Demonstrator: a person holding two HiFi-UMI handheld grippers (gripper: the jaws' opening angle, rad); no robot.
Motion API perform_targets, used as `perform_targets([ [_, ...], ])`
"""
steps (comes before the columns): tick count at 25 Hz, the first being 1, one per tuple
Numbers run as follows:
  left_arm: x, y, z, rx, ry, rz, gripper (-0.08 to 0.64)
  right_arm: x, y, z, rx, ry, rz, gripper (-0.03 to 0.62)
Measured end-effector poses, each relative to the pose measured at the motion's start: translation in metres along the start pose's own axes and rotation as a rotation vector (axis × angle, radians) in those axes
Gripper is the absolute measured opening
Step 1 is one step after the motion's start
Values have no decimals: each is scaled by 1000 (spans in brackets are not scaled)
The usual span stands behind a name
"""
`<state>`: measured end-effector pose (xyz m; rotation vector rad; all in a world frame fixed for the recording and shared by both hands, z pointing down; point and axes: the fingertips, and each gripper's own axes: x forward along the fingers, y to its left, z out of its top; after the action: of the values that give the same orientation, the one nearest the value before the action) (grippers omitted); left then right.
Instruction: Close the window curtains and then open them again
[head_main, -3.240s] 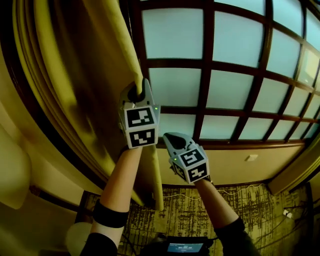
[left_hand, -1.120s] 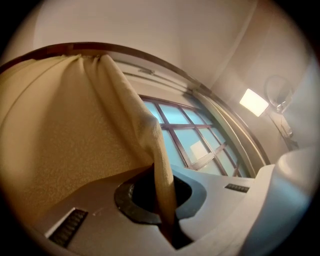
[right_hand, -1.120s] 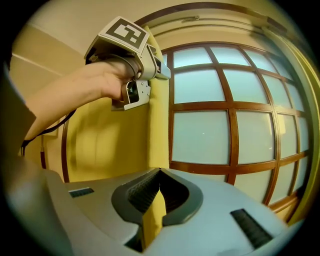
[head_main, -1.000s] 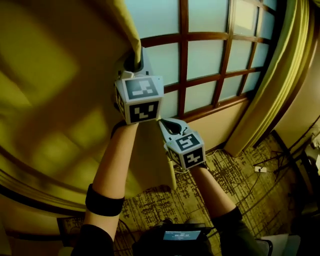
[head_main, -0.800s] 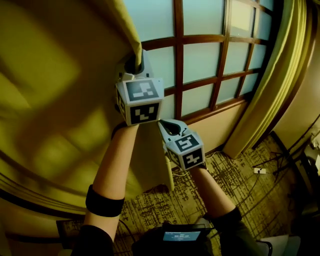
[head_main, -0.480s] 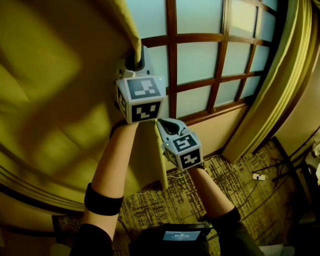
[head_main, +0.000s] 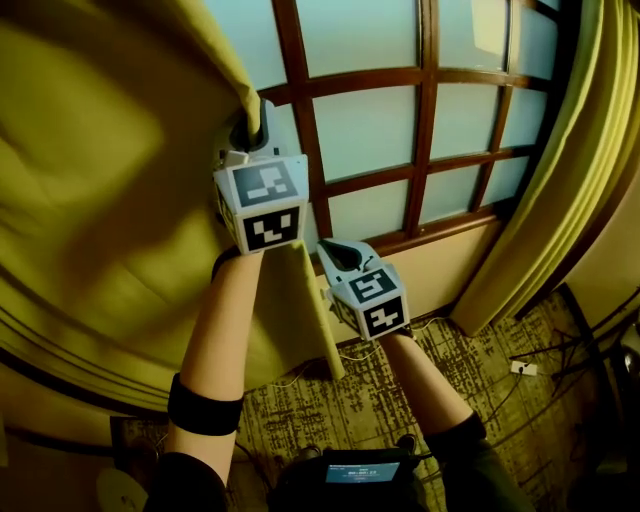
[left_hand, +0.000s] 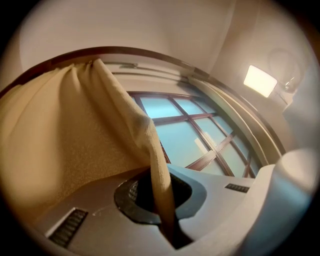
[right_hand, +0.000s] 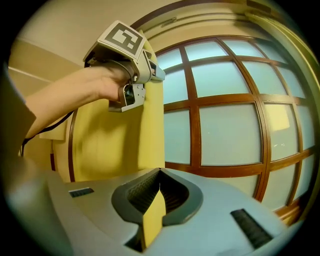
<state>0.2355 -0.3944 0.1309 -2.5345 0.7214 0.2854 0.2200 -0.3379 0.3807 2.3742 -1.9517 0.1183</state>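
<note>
The yellow left curtain (head_main: 100, 180) hangs spread over the left part of the wood-framed window (head_main: 370, 130). My left gripper (head_main: 250, 125) is raised and shut on the curtain's leading edge; in the left gripper view the fabric (left_hand: 75, 145) runs down into the shut left gripper (left_hand: 162, 197). Lower down, my right gripper (head_main: 335, 255) is shut on the same edge, and a yellow fold (right_hand: 152, 220) sticks out of the right gripper (right_hand: 159, 192). The left gripper (right_hand: 155, 75) shows above it in the right gripper view. The right curtain (head_main: 560, 170) hangs bunched at the far side.
Frosted panes (right_hand: 225, 125) between the two curtains stay uncovered. Patterned carpet (head_main: 480, 390) lies below, with cables and a plug (head_main: 522, 368) at the right. A device with a small screen (head_main: 357, 472) is at my waist. A wall lamp (left_hand: 260, 80) glows at the upper right.
Both grippers have carried the left curtain's edge to the right across the window. The window bars now sit closer to the left gripper, and the right curtain looks nearer.
</note>
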Motion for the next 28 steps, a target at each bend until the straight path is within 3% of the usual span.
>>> perform_targets([
  [13, 30, -98, 33, 52, 28, -4, 3, -50, -74, -7, 24, -20, 42, 15],
  [21, 37, -151, 56, 62, 36, 70, 2, -102, -116, -12, 17, -5, 72, 15],
  [28, 44, -212, 84, 77, 40, 43, 2, -144, -146, -12, 43, -20, 73, 15],
])
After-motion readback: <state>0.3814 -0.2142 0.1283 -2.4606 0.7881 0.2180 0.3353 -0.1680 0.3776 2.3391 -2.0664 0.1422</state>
